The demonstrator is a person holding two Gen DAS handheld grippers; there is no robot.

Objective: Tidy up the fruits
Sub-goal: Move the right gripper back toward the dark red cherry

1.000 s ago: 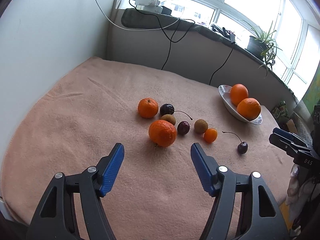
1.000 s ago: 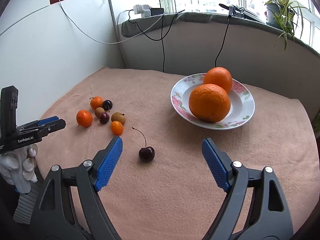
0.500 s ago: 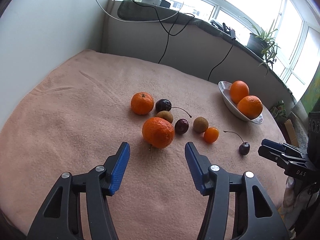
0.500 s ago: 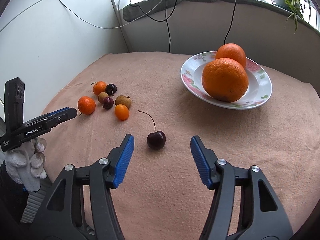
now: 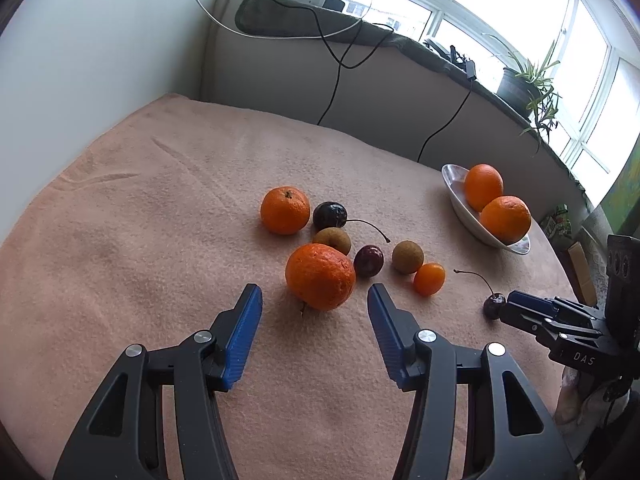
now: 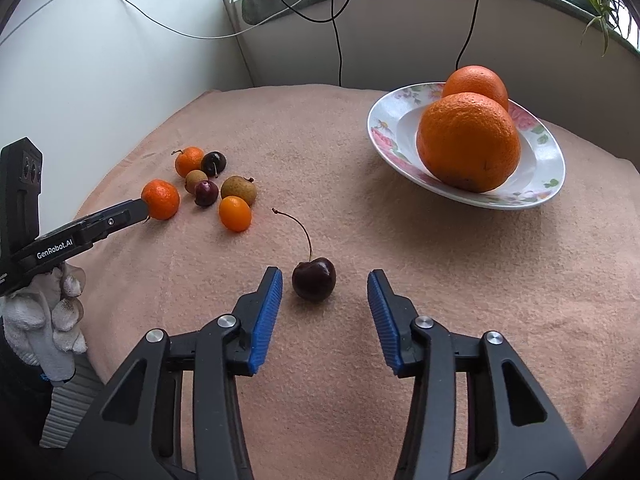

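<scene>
My left gripper (image 5: 315, 300) is open, its blue fingers just short of a mandarin (image 5: 320, 276), which lies at the near edge of a cluster with a second mandarin (image 5: 285, 210), dark cherries, two brown longans and a kumquat (image 5: 429, 278). My right gripper (image 6: 325, 286) is open around a lone dark cherry (image 6: 313, 279) with a long stem, not touching it. A floral plate (image 6: 400, 120) at the back right holds two large oranges (image 6: 468, 148). In the right wrist view the left gripper's finger tip (image 6: 132, 210) reaches the mandarin (image 6: 160, 199).
Everything lies on a round table under a peach cloth (image 5: 160, 220). A white wall stands at the left, a grey ledge with hanging cables (image 5: 336, 80) behind, and a potted plant (image 5: 528, 84) on the sill. A gloved hand (image 6: 44, 320) holds the left gripper.
Both grippers have moved forward and down. The left one has closed in on the near mandarin, the right one on the lone cherry, which now sits between its fingertips. The jaws have narrowed somewhat.
</scene>
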